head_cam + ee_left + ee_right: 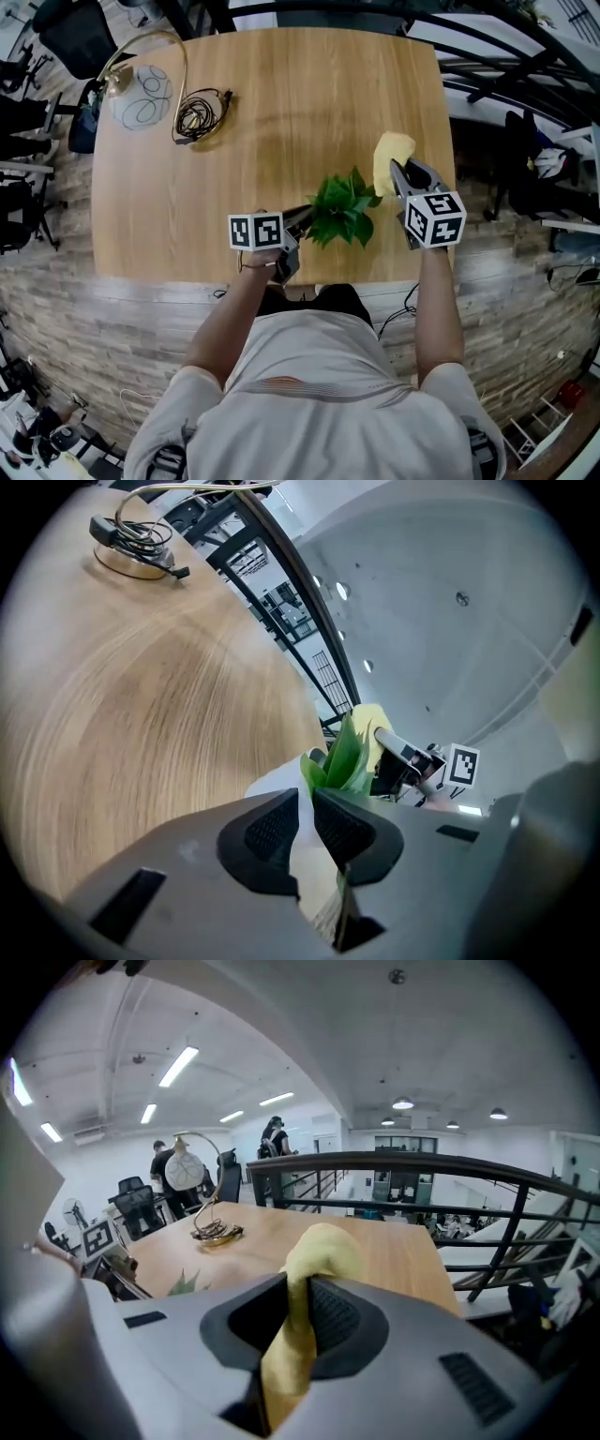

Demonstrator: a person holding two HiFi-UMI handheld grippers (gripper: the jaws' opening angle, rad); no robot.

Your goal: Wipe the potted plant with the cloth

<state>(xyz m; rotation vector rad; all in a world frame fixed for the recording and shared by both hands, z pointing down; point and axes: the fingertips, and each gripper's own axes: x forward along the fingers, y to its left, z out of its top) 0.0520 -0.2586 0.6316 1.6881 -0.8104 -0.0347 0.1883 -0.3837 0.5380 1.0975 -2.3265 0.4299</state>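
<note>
A small potted plant (pixel 342 208) with green leaves stands near the front edge of the round wooden table (pixel 281 141). My left gripper (pixel 305 219) reaches it from the left. In the left gripper view the jaws (pixel 305 825) are closed on the thin white wall of the pot (pixel 314 869), with the leaves (pixel 342 759) just beyond. My right gripper (pixel 396 171) hovers just right of the plant, shut on a yellow cloth (pixel 392 157). The cloth (pixel 317 1252) bunches above the right gripper's (pixel 298 1321) pads and hangs down between them.
A coiled black cable (pixel 195 114) and a gold-stemmed lamp with a round glass base (pixel 141 94) lie at the table's far left. Black railings (pixel 506 56) run along the right. Office chairs (pixel 70 37) stand beyond the table. People (pixel 169 1162) stand far off.
</note>
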